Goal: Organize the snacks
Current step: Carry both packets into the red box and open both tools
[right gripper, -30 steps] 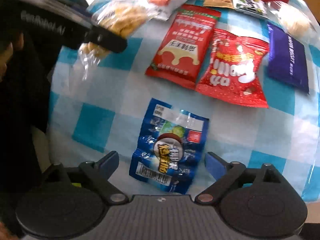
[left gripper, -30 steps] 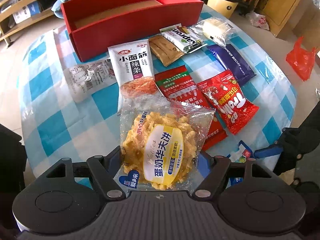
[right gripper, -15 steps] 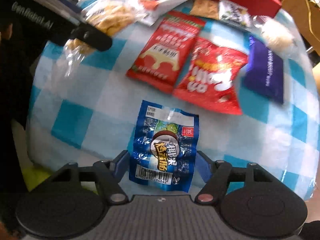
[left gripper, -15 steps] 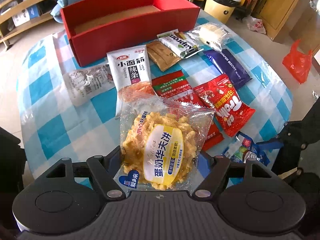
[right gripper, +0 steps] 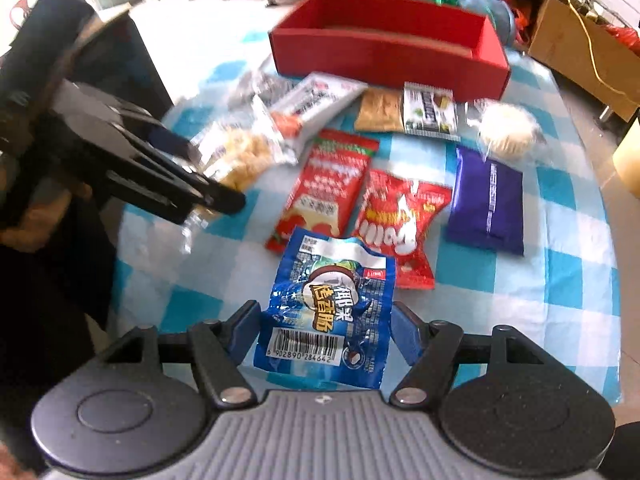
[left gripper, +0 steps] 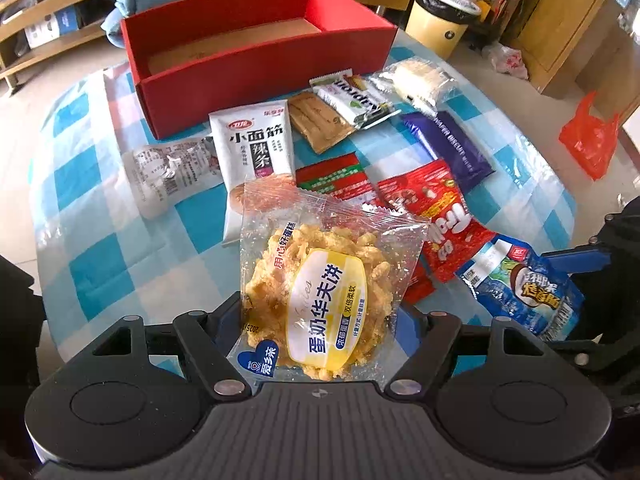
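Observation:
My left gripper (left gripper: 320, 316) is shut on a clear packet of yellow egg waffle biscuit (left gripper: 324, 300) and holds it above the table's near side. My right gripper (right gripper: 322, 328) is shut on a blue coconut snack packet (right gripper: 328, 312), lifted off the cloth; that packet also shows in the left wrist view (left gripper: 524, 284). An open red box (left gripper: 256, 52) stands at the far side of the table, also in the right wrist view (right gripper: 384, 48). Several snack packets lie between me and the box.
On the blue-checked cloth (left gripper: 100, 216) lie a white spicy-strip packet (left gripper: 256, 148), two red packets (right gripper: 332, 184) (right gripper: 400, 216), a purple wafer packet (right gripper: 488, 196), a brown packet (left gripper: 320, 120), a clear rice-cake packet (right gripper: 508, 128). A bin (left gripper: 440, 16) stands beyond the table.
My right gripper closed on the blue packet and lifted it off the cloth, tilting toward the box. My left gripper rose slightly with the biscuit packet still held.

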A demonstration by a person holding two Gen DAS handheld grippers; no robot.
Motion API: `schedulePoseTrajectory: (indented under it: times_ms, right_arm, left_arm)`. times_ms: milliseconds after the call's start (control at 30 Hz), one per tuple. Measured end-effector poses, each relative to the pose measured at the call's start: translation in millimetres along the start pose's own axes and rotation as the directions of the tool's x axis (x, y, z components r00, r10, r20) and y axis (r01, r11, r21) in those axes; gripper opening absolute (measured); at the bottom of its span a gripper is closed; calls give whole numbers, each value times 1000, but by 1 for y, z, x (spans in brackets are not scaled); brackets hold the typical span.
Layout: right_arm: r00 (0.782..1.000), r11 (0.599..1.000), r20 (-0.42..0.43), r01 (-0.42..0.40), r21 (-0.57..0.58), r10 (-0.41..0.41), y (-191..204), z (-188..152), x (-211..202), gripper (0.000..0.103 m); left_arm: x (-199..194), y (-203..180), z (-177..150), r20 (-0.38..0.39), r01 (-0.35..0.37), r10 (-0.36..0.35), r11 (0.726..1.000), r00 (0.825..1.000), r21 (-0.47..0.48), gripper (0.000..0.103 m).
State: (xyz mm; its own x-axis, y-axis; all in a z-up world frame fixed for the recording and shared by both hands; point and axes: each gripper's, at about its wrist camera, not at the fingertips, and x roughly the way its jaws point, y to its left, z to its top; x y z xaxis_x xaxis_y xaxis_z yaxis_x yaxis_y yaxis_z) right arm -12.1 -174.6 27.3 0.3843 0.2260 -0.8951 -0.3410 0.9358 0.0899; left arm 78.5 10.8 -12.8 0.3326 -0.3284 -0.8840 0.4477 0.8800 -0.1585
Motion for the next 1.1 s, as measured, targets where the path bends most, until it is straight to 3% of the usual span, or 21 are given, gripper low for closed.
schedulePoseTrajectory:
  times_ms: [100,333,600,867,1100]
  right_arm:
    - [998,1000,52,-19,14,19,1,4,-12,66]
    - [983,999,182,14,43,-22,-14,34,-17,67]
    - [936,999,347,40,37,-51,-38,105,1,67]
    - [919,994,385,58,90,-88,-83,168,36,67]
    - [922,991,372,69,115,-107,-112,205,65,67]
  left_arm:
    - [-5,-1,2,23,10,-10,1000,1000,-6,79]
    - [-21,2,22,107,13,-7,999,994,-53,79]
    - [-19,13,76,174,-35,58,991,983,-128,79]
    - [3,21,137,216,-111,144,981,966,-158,79]
    - [27,32,174,214,-189,222,968,951,-167,79]
